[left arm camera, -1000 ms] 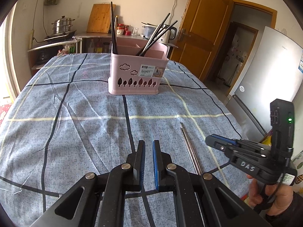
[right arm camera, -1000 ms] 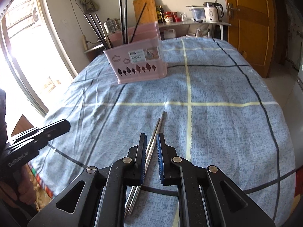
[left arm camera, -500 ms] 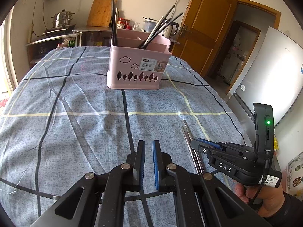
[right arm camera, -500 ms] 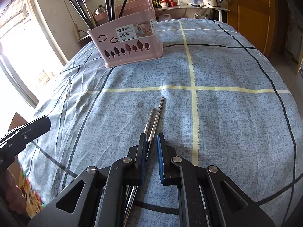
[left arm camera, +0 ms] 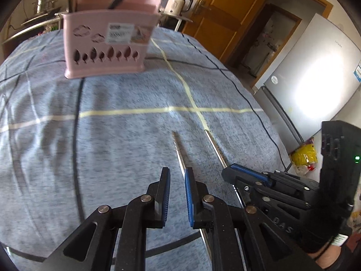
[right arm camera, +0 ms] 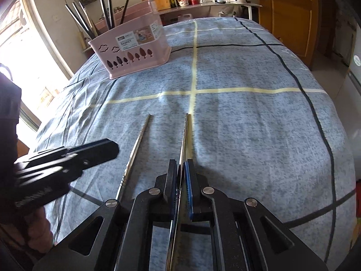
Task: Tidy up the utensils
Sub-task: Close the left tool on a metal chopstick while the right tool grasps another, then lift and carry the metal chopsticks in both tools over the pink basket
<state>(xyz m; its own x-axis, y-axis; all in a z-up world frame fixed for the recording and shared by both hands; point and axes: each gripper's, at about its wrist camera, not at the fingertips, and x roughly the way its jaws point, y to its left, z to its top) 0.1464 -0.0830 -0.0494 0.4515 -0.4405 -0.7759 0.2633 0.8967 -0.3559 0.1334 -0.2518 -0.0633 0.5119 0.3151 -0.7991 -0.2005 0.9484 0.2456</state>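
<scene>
Right gripper [right arm camera: 180, 169]: jaws have just been closing and pinch one chopstick [right arm camera: 183, 140]. Left gripper [left arm camera: 177, 180]: jaws have just been opening, slightly spread, empty, beside the second chopstick [left arm camera: 179, 151] lying on the tablecloth [left arm camera: 112, 135]. Basket [left arm camera: 106, 47] stands beyond.

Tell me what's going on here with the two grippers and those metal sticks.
A person is tidying chopsticks into the pink utensil basket. The right gripper has just closed on one steel chopstick. The left gripper, fingers slightly apart and empty, is beside the other chopstick, which lies on the blue tablecloth. Black chopsticks already stand in the basket.
</scene>
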